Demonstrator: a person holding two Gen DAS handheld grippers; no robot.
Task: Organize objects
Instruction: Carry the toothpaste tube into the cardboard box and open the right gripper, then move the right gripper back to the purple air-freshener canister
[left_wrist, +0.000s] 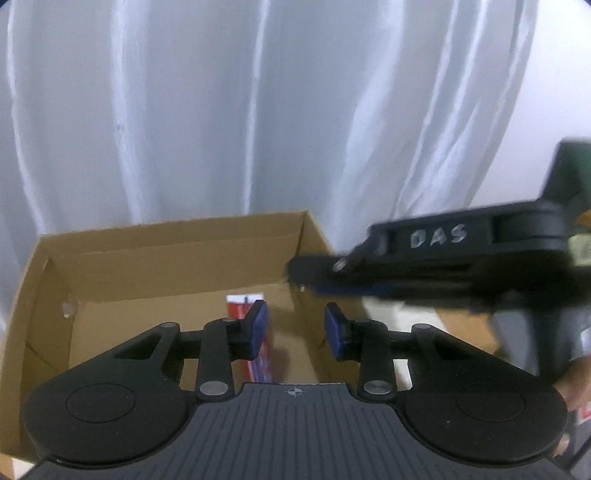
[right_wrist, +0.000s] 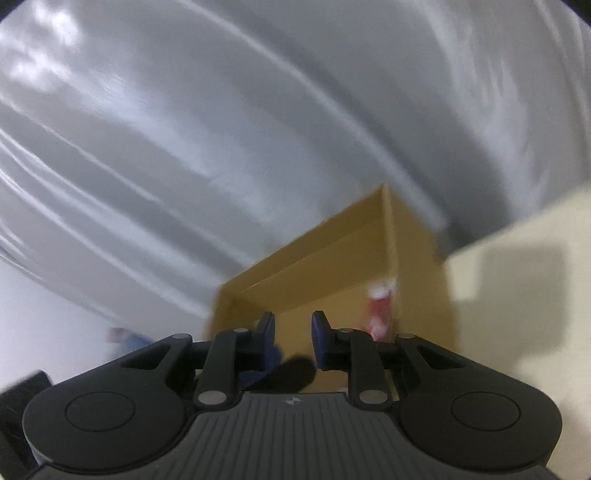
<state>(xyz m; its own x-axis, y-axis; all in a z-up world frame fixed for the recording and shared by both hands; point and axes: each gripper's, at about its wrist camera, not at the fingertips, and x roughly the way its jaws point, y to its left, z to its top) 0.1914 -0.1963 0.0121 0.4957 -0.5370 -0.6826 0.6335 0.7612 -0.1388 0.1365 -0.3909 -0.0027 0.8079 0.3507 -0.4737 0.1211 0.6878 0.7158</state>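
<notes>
An open cardboard box (left_wrist: 184, 258) stands against a white curtain. A red, white and blue carton (left_wrist: 242, 306) lies on its floor. My left gripper (left_wrist: 295, 328) hovers over the box's near right part, its blue pads closed to a narrow gap with nothing between them. My right gripper (left_wrist: 314, 273), marked "DAS", reaches in from the right above the box's right wall. In the right wrist view the right gripper (right_wrist: 293, 332) points at the box (right_wrist: 332, 258), pads drawn close, and the red carton (right_wrist: 380, 310) shows blurred. A dark blue-black shape (right_wrist: 291, 369) under its fingers is too blurred to identify.
The white curtain (left_wrist: 221, 110) hangs right behind the box. A cream surface (right_wrist: 517, 295) lies to the right of the box. A person's hand (left_wrist: 576, 387) holds the right gripper's handle at the frame's right edge.
</notes>
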